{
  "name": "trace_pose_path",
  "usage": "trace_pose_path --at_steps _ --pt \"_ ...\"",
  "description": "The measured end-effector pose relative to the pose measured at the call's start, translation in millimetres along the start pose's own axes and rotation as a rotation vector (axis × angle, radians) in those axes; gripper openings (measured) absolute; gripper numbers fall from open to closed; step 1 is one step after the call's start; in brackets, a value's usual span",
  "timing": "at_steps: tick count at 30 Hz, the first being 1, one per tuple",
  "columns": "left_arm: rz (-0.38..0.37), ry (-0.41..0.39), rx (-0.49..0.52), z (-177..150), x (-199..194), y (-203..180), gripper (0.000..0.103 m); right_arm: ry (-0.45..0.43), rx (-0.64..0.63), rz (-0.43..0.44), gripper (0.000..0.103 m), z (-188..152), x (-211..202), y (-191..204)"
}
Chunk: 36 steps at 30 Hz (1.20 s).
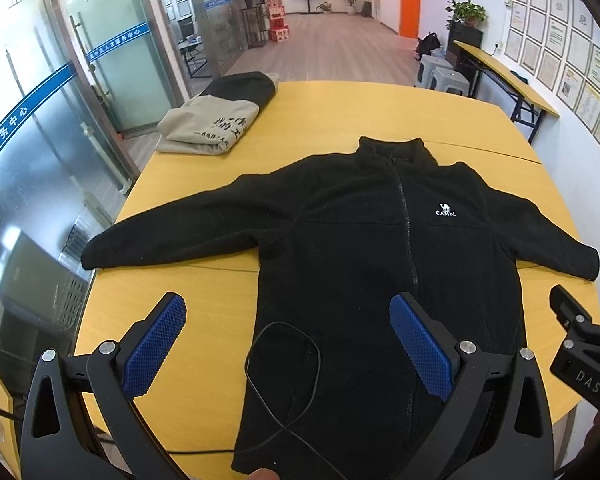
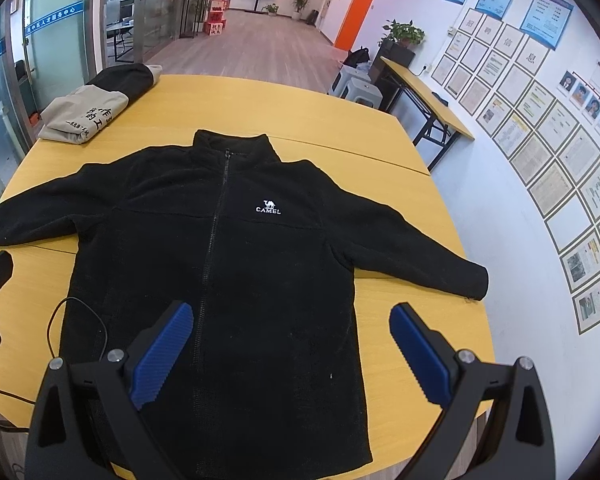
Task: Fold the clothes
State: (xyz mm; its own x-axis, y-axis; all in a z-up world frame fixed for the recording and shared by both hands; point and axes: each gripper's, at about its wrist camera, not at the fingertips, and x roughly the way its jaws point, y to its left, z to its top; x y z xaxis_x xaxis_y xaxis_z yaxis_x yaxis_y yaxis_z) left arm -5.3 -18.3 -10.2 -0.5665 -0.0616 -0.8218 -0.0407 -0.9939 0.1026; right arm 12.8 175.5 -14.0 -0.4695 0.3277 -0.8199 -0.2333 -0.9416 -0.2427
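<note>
A black zip fleece jacket (image 1: 364,248) (image 2: 236,248) with a white CAMEL logo lies flat, front up, on the yellow table (image 1: 204,304) (image 2: 380,152), both sleeves spread sideways. My left gripper (image 1: 288,312) is open above the jacket's lower left part, nothing between its blue pads (image 1: 156,344). My right gripper (image 2: 292,320) hovers open over the lower right part, one pad (image 2: 416,348) above bare table beyond the hem side. The right gripper's body (image 1: 580,344) shows at the left wrist view's right edge. A thin black cable (image 1: 288,364) loops over the jacket's hem area.
A folded beige and black garment (image 1: 216,116) (image 2: 92,100) sits at the table's far left corner. Glass partitions (image 1: 40,160) stand close on the left. A narrow yellow side table (image 2: 428,100) and grey stools (image 2: 356,84) stand by the right wall. Open floor lies beyond.
</note>
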Motion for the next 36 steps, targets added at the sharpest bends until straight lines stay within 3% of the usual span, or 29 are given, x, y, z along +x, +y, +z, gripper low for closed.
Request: trace_pose_path --at_steps 7,14,22,25,28,31,34,36 --pt "0.068 0.001 -0.027 3.4 -16.1 -27.6 0.103 0.007 -0.004 0.050 0.101 2.0 11.9 -19.4" --pt "0.151 0.002 -0.026 8.5 -29.0 -54.5 0.103 -0.041 -0.029 0.039 0.101 11.1 13.3 -39.4" --pt "0.198 0.020 -0.050 9.1 -31.0 -70.2 0.103 -0.043 -0.037 0.119 0.101 18.7 26.9 -54.9" --pt "0.160 0.029 -0.051 11.4 -25.0 -74.8 0.103 -0.055 -0.022 0.194 0.101 16.5 30.9 -61.8" --pt "0.035 0.013 -0.021 17.1 -7.2 -82.7 0.103 -0.098 0.044 0.344 0.101 5.6 40.3 -88.2" --pt "-0.110 -0.002 0.056 18.8 27.8 -99.1 0.103 -0.116 0.205 0.467 0.101 -21.8 67.9 -146.5" --pt "-0.189 0.001 0.139 15.6 74.3 -124.4 0.103 -0.054 0.402 0.501 0.101 -60.7 122.4 -217.2" --pt "-0.207 0.017 0.199 16.4 105.0 -147.6 0.103 0.002 0.540 0.477 0.101 -85.7 160.1 -261.9"
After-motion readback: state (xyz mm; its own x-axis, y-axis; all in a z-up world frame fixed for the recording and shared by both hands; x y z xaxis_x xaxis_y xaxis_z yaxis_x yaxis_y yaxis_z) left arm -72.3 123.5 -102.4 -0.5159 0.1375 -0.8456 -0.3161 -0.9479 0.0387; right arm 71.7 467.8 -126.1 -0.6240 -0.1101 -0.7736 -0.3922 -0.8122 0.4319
